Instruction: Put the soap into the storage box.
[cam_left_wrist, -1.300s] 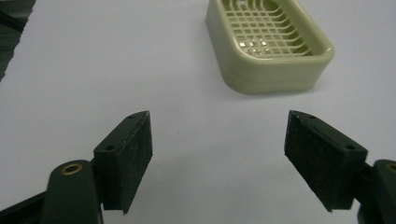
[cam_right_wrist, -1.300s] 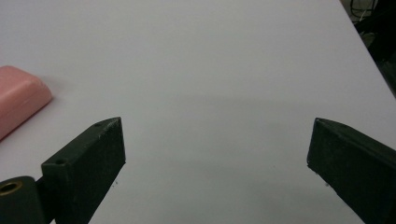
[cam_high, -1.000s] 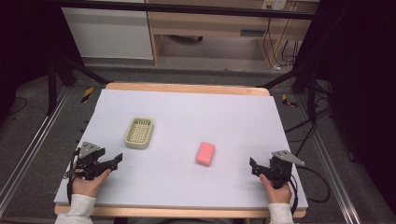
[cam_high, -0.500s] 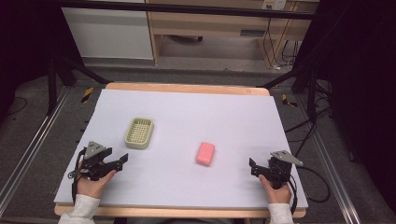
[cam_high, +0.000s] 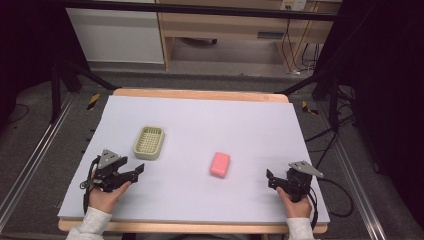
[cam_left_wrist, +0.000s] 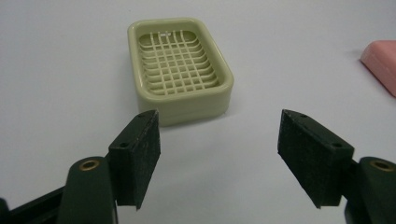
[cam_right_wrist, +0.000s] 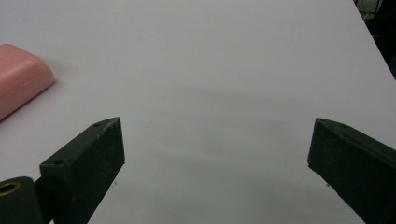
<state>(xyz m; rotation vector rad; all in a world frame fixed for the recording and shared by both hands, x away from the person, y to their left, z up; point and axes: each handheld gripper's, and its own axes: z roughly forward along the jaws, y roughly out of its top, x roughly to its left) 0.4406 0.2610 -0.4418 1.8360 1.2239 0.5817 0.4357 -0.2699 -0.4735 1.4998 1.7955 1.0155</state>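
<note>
One pale green soap dish (cam_high: 149, 142) with a grid bottom, lying on the white table (cam_high: 250, 120). One pink soap bar (cam_high: 220, 164), apart from the dish. Two hand-held grippers: the left gripper (cam_high: 137, 170) and the right gripper (cam_high: 270, 178), each with two black jaws spread wide. Two hands, one per gripper: left hand (cam_high: 106, 195), right hand (cam_high: 294, 204).

Both tongs are black: the left tongs (cam_high: 141, 169) and right tongs (cam_high: 269, 177) each carry a grey three-cornered plate on top and trail a black cable. Each jaw is a flat block faced with a rough dark pad, with small screw holes and a brass-ringed pivot behind it. Pale knit sleeve cuffs show behind both tongs.
</note>
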